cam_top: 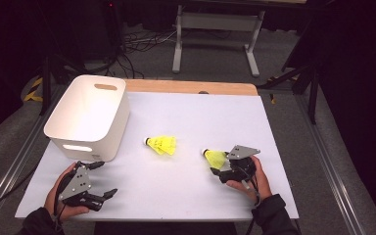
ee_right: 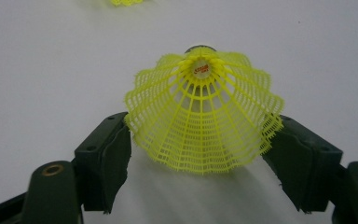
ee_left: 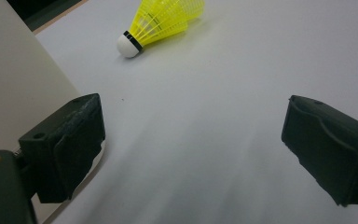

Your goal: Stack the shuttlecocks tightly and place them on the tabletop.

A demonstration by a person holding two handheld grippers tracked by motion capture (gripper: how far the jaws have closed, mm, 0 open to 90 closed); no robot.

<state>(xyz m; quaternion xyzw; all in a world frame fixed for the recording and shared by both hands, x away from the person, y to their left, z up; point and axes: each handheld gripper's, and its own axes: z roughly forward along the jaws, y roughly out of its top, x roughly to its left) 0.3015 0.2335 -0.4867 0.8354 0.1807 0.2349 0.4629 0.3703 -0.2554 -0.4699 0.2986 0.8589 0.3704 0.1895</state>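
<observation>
Shuttlecock (ee_right: 204, 116): yellow plastic mesh skirt, flared cone with ragged rim, white rounded cork tip; lies on its side on the matte white table sheet (cam_top: 191, 122), well right of the white bin (cam_top: 85, 117). Right gripper (cam_top: 217, 166): black jaws wide, flanking the skirt rim, contact unclear. Left gripper (cam_top: 106, 178): jaws wide, holding nothing, just in front of the bin. Second shuttlecock (cam_top: 161, 144): same make, nearer the bin
</observation>
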